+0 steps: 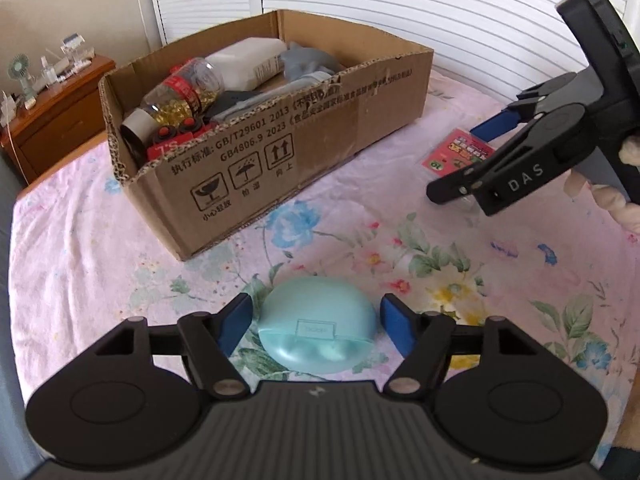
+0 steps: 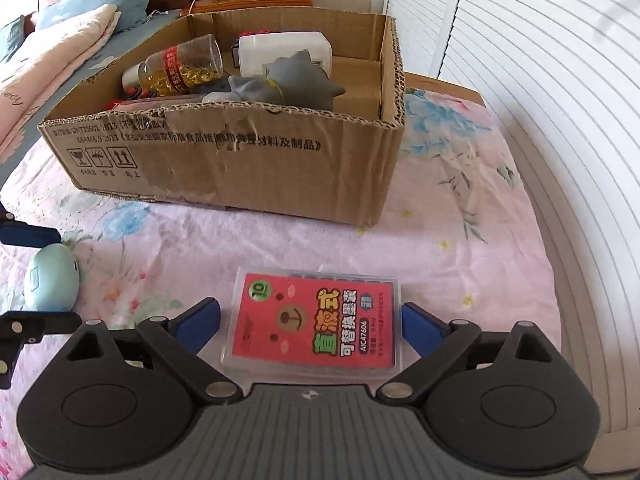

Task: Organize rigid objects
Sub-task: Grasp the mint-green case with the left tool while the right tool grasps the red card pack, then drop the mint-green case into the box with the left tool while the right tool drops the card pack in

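You are looking at a bed covered by a pink floral sheet [image 2: 460,216]. Lying directly on it are an open cardboard box [image 2: 256,168], a mint-green oval case [image 1: 316,330] and a red-labelled clear plastic packet [image 2: 316,320], all apart.

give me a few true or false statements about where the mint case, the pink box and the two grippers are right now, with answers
1. The mint case lies between the open fingers of the left gripper. True.
2. The pink box is already inside the carton. False: it lies on the floral sheet in front of the carton, between the fingers of the right gripper.
3. The right gripper is shut on the pink box. False: its fingers stand apart on either side, with gaps showing.
4. A capsule bottle lies on its side in the carton. True.
5. The carton holds nothing yet. False: it also holds a white bottle and a grey toy.
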The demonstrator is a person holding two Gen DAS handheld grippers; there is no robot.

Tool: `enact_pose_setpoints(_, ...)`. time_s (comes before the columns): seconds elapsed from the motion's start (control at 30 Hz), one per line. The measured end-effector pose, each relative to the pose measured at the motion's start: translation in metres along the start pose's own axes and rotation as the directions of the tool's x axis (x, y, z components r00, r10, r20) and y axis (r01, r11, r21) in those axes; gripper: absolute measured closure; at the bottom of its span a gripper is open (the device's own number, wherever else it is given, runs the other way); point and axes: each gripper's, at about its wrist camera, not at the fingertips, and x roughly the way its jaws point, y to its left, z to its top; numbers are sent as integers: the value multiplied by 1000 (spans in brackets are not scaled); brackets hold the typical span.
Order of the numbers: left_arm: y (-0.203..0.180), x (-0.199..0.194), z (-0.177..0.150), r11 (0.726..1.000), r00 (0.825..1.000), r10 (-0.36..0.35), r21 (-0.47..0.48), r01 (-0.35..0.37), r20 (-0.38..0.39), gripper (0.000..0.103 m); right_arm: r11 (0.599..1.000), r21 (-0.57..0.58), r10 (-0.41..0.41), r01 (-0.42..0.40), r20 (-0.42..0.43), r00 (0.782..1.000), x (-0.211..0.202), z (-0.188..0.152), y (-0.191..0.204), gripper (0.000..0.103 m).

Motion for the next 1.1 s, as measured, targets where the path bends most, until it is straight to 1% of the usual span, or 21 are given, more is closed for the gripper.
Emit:
enact_pose_setpoints(0.07, -1, -1, 1, 1000, 1000, -21, 4, 21, -3, 43, 1000, -5, 2, -2, -4, 1000, 0, 0, -1, 9)
enact_pose_setpoints(0.17, -5, -2, 0, 1000, 1000, -12, 19, 12, -5, 43, 1000, -13, 5, -5, -7, 1000, -1, -1, -1, 10)
enact_pose_setpoints(0.33, -8, -7, 1, 999, 1000, -20, 26, 20, -7, 43, 999, -47, 15, -16, -7, 1000, -9, -4, 2, 10)
enact_pose_setpoints(0.6, -10, -19, 10, 999, 1000, -9, 48, 9, 9, 43, 994, -103, 27, -25, 22, 999, -32, -1, 6, 10)
enact_pose_setpoints(0.73, -10, -30, 17, 999, 1000, -13, 46, 12, 25, 43, 992, -126, 40, -32, 57, 998, -49, 6, 7, 10)
enact_pose_setpoints(0.9, -10, -48, 33, 998, 998, -13, 61, 9, 61, 43, 990, -138, 53, -35, 131, 990, -73, 26, 5, 10)
enact_pose_setpoints(1.1, -7, -66, 70, 995, 989, 21, 94, -35, 144, 43, 991, -133, 57, -31, 193, 980, -85, 49, 1, 10)
